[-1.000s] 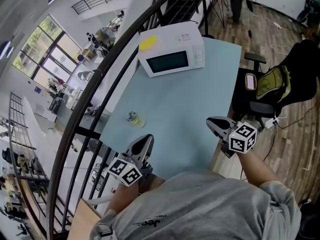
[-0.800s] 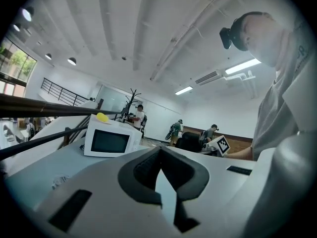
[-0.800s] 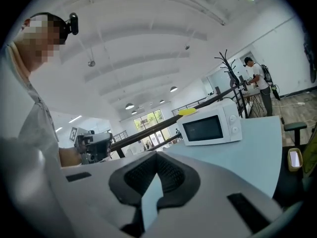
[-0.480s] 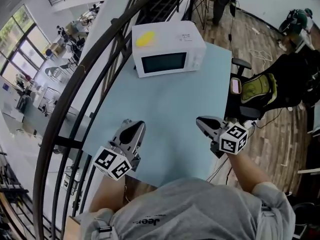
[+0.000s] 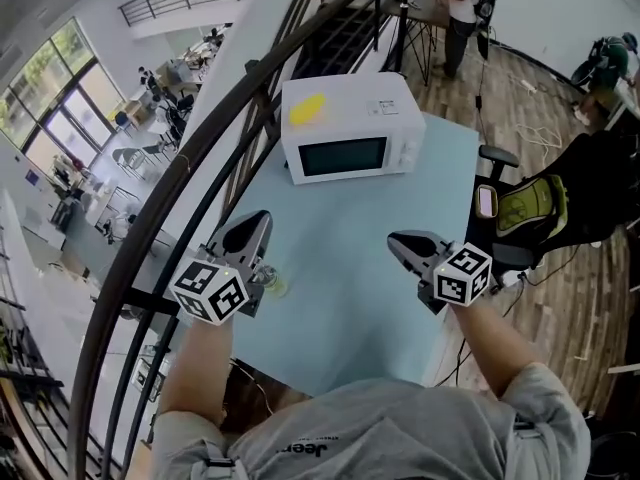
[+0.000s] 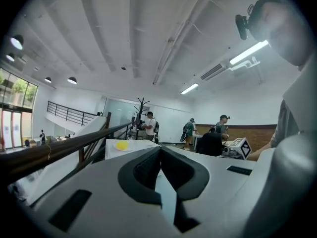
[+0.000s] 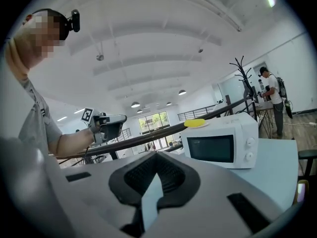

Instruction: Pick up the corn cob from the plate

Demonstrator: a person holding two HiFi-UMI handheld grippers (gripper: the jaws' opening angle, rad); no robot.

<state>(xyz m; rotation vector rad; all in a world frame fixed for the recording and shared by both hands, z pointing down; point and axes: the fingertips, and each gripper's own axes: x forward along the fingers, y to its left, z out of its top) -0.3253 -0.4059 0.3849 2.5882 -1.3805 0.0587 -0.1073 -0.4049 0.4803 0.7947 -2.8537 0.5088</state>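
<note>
Table (image 5: 360, 268) is blue, with a white microwave (image 5: 350, 128) at its far end. Left gripper (image 5: 252, 230) and right gripper (image 5: 400, 243) hang over the near half, both with jaws together and nothing between them. Corn cob (image 5: 306, 109) sits on top of the microwave, well apart from both grippers; its plate is hard to make out. Pickup not started, so reach, grip and lift are all left to do.
</note>
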